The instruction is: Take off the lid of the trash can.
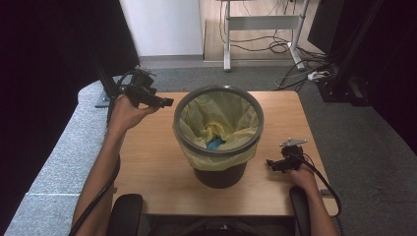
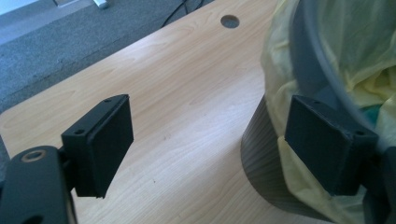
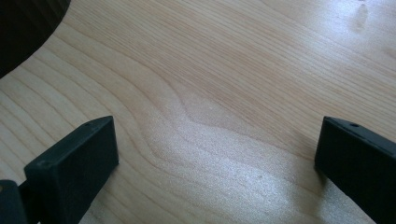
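Note:
A dark grey bin lined with a yellow bag stands in the middle of the wooden table. Something blue lies at the bottom of the bag. My left gripper is raised at the bin's left, level with its rim, open, nothing between its jaws. In the left gripper view the open gripper frames bare table, with the bin wall and the bag's overhang beside the right jaw. My right gripper rests low on the table at the bin's right, open over bare wood.
The table has a small round cable hole near its far edge. Grey carpet surrounds the table. A desk frame with loose cables stands behind. Black chair armrests sit at the near edge.

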A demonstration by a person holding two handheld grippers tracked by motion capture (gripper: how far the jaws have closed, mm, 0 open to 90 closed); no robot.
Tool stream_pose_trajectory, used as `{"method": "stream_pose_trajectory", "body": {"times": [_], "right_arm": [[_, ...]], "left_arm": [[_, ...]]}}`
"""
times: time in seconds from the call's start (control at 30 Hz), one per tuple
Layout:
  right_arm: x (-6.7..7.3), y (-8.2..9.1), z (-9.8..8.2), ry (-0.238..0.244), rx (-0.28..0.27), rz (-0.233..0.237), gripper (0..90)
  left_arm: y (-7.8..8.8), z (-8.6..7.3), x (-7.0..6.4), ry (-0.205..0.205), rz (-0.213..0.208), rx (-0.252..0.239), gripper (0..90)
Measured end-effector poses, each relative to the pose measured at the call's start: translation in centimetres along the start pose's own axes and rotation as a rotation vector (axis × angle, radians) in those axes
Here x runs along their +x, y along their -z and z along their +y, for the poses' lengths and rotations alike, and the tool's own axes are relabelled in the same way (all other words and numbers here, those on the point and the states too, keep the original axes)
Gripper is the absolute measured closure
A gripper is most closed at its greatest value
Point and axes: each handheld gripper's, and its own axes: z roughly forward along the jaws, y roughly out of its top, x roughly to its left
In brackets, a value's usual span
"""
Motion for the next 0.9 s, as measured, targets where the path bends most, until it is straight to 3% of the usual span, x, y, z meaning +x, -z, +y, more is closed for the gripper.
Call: {"method": "stream_pose_trajectory", "body": {"times": [0.37, 0.57, 0.77, 0.9], "right_arm": [[0.0, 0.0, 0.0, 0.004, 0.000, 0.004, 0.0], [0.1, 0.0, 0.0, 0.005, 0.000, 0.006, 0.0], [0.1, 0.0, 0.0, 0.006, 0.000, 0.008, 0.0], [0.1, 0.0, 0.0, 0.007, 0.001, 0.009, 0.0]], "left_arm": [[-0.6, 2.7, -2.1, -0.024, -0.005, 0.027, 22.2], [-1.3, 3.7, -3.0, -0.035, -0.035, 0.022, 28.3], [-2.7, 4.1, -3.8, -0.061, -0.034, 0.047, 32.6], [-3.6, 4.3, -4.1, -0.077, -0.008, 0.078, 40.6]]}}
